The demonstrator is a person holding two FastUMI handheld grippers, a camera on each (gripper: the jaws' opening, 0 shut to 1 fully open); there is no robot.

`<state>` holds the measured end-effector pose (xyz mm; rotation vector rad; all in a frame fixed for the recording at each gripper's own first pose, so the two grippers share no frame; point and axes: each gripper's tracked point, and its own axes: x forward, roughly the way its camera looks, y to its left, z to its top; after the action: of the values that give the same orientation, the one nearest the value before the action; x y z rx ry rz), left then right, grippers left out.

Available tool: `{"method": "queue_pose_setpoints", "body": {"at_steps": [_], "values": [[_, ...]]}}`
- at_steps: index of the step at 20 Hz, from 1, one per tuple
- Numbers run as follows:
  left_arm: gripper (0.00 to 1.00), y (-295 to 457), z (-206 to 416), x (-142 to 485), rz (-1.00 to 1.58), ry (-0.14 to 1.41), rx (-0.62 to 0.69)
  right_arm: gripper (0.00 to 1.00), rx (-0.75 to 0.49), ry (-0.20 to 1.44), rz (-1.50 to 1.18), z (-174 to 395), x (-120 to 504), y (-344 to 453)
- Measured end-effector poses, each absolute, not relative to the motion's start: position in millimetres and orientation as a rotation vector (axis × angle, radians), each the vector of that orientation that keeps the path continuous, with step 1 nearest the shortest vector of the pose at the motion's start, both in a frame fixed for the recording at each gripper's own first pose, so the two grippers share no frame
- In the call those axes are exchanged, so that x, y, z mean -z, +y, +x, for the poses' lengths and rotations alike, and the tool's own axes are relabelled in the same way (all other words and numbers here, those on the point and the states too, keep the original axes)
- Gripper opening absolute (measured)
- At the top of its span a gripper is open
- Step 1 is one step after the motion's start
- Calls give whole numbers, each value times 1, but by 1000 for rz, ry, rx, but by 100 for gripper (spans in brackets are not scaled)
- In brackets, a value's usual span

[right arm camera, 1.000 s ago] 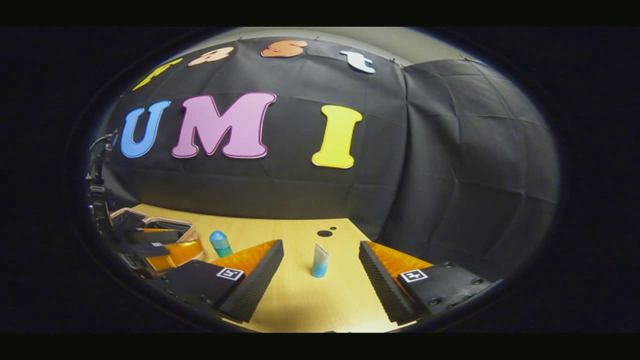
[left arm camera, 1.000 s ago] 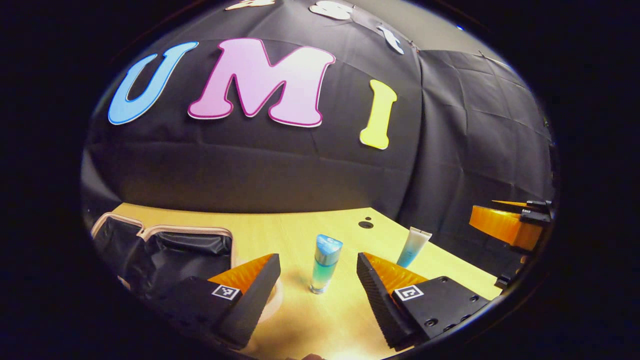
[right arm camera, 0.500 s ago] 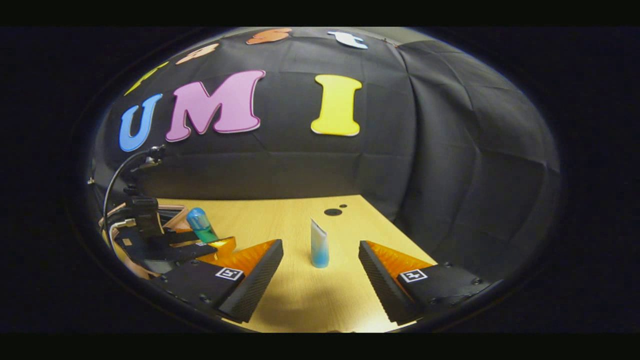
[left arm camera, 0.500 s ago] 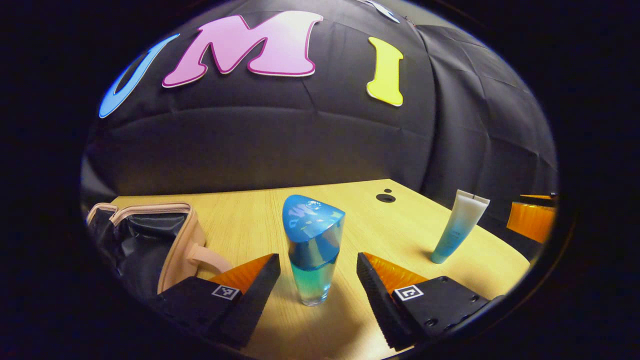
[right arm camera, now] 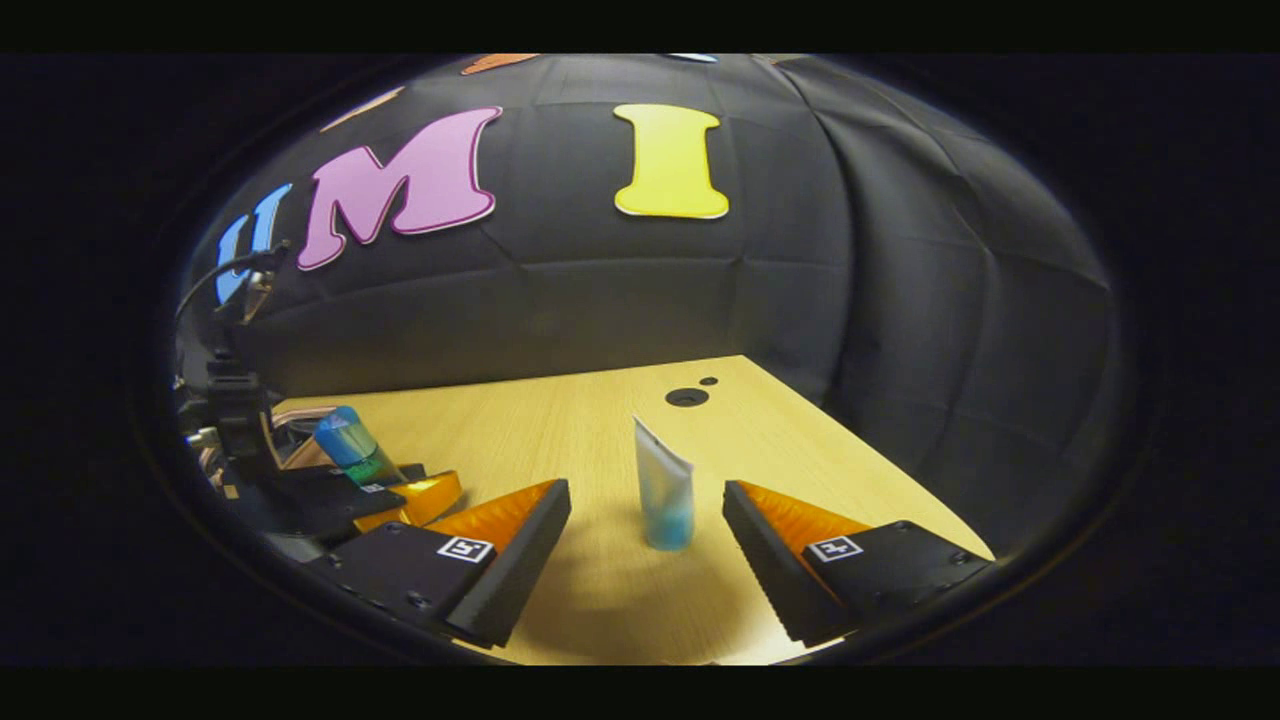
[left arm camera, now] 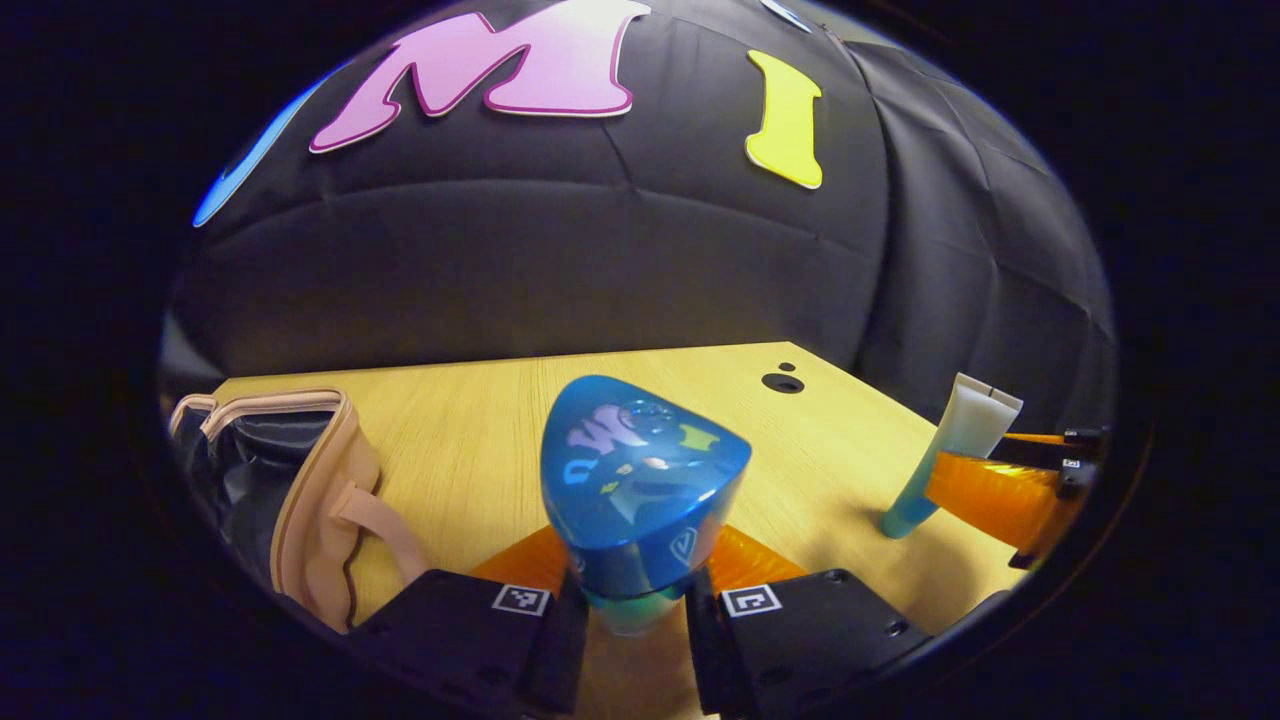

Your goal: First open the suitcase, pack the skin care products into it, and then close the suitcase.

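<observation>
In the left gripper view, the big blue cap of the bottle [left arm camera: 640, 490] is hiding most of the glass under it, and the two fingers of the left gripper [left arm camera: 636, 625] are covering the bottle's bottom — whether it is touching the table [left arm camera: 480, 440] is not clear. The suitcase [left arm camera: 290, 490] is getting cut off at the left edge, so its inside is too dark to tell. The tube [left arm camera: 950, 450] is standing partly behind the other gripper at the right edge.

In the right gripper view, the suitcase is sitting mostly hidden behind the far gripper — just a small bit is peeking out.
</observation>
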<state>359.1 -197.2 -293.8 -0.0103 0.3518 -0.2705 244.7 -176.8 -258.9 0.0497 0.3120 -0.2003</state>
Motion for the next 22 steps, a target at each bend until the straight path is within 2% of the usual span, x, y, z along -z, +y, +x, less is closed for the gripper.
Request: {"method": "queue_pose_setpoints", "body": {"at_steps": [1, 6, 7, 9, 10, 13, 15, 17, 18, 19, 20, 21, 22], "values": [[48, -198, 359, 294, -16, 352, 277, 98, 209, 309, 56, 250, 260, -178], [48, -197, 353, 296, 13, 350, 283, 98, 254, 314, 51, 273, 270, -192], [51, -195, 351, 295, 19, 350, 276, 97, 255, 325, 46, 275, 274, -193], [48, -195, 348, 295, 21, 350, 279, 94, 248, 342, 31, 278, 281, -190], [48, -195, 347, 296, 18, 350, 279, 86, 242, 350, 21, 279, 285, -188], [48, -192, 346, 295, 7, 353, 282, 53, 232, 374, -24, 278, 295, -186], [48, -191, 345, 294, 1, 353, 283, 40, 211, 376, -21, 281, 297, -180], [48, -190, 343, 294, -14, 353, 292, 34, 195, 381, -21, 279, 298, -174], [48, -189, 340, 294, -24, 350, 295, 38, 186, 385, -40, 275, 298, -169], [47, -188, 339, 292, -35, 348, 303, 30, 174, 363, -62, 274, 293, -165], [47, -187, 336, 291, -45, 336, 314, 29, 162, 345, -83, 275, 288, -160], [47, -187, 334, 287, -52, 324, 328, 35, 144, 325, -93, 274, 279, -154], [47, -186, 330, 286, -59, 313, 340, 30, 127, 308, -92, 273, 272, -145]]}}
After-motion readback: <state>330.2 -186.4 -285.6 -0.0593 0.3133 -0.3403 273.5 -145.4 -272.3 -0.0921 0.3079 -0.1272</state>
